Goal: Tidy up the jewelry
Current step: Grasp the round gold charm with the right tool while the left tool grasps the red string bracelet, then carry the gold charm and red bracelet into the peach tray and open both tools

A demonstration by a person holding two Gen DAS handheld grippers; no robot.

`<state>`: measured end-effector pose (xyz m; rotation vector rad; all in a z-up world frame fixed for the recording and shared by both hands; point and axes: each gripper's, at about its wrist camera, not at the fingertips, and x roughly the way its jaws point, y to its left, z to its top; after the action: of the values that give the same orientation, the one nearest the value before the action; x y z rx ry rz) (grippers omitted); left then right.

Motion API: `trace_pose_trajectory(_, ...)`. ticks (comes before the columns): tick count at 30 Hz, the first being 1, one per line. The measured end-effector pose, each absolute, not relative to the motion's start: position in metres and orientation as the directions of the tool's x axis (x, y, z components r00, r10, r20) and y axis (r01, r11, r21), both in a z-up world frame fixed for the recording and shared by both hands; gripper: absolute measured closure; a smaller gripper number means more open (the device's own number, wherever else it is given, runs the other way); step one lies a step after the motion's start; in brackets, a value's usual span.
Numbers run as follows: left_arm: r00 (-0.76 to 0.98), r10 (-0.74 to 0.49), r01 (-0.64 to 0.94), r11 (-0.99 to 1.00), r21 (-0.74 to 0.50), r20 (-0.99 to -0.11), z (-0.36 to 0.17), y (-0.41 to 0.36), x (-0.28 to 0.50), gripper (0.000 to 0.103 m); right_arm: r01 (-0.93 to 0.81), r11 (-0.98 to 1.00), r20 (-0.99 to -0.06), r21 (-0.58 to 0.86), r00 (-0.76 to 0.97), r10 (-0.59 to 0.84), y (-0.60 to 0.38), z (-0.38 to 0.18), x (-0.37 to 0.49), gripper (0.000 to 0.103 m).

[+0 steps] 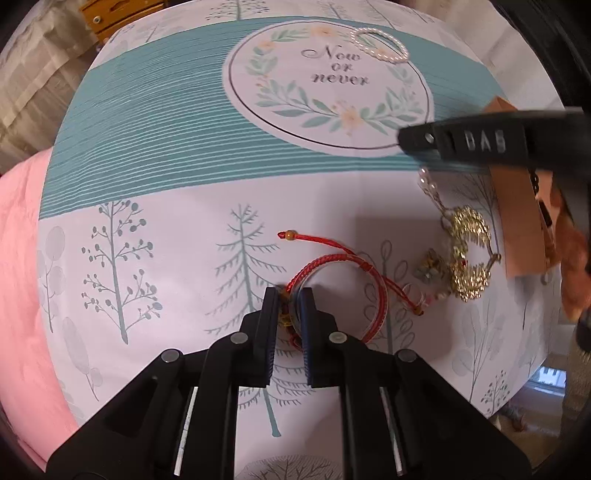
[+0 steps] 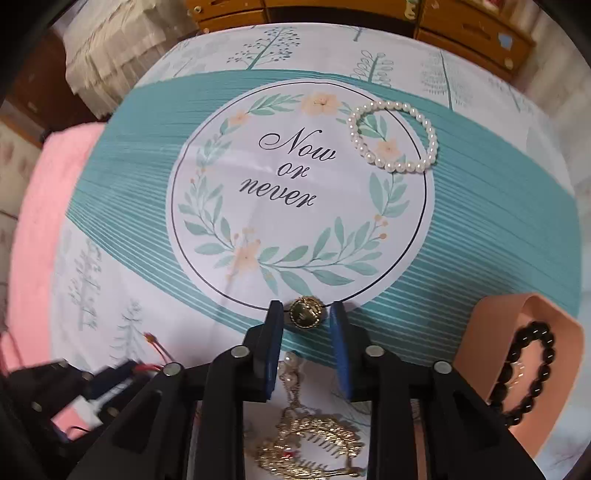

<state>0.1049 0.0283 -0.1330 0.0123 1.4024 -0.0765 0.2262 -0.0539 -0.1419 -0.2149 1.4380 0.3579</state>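
My left gripper point(image 1: 289, 295) is shut on a red braided cord bracelet point(image 1: 340, 269) lying on the printed tablecloth point(image 1: 166, 229); its gold charm sits between the fingers. My right gripper point(image 2: 306, 314) is open, with a round gold ornament point(image 2: 307, 313) between its fingertips, not pinched. The right gripper also shows in the left wrist view point(image 1: 480, 142). A gold filigree hair comb with a chain point(image 1: 467, 258) lies right of the bracelet, and under the right gripper point(image 2: 314, 446). A pearl bracelet point(image 2: 393, 136) lies at the far right. A black bead bracelet point(image 2: 524, 373) rests in a peach tray point(image 2: 491, 325).
A pink cloth point(image 1: 18, 277) lies at the table's left edge. Wooden drawers point(image 2: 461, 26) stand behind the table. A small flower-shaped piece point(image 1: 432, 267) lies next to the gold comb.
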Motion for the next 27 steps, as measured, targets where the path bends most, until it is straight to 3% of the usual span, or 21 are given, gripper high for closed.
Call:
trace_pose_trajectory(8, 0.190, -0.056, 0.032, 0.998, -0.050, -0.980, -0.117, 0.040, 0.113, 0.094, -0.381, 0.923, -0.987, 0.058, 0.116, 0.110, -0.053, -0.134, 0.224, 0.084)
trace_pose_trajectory(18, 0.293, -0.075, 0.060, 0.996, -0.060, -0.953, -0.078, 0.036, 0.109, 0.094, -0.341, 0.924, -0.939, 0.174, 0.226, 0.260, -0.125, -0.053, 0.186, 0.084)
trace_pose_trajectory(27, 0.379, -0.159, 0.190, 0.977, -0.091, -0.912, -0.030, -0.041, 0.119, 0.094, -0.270, 0.946, -0.905, 0.180, 0.332, 0.267, -0.222, 0.004, 0.135, 0.084)
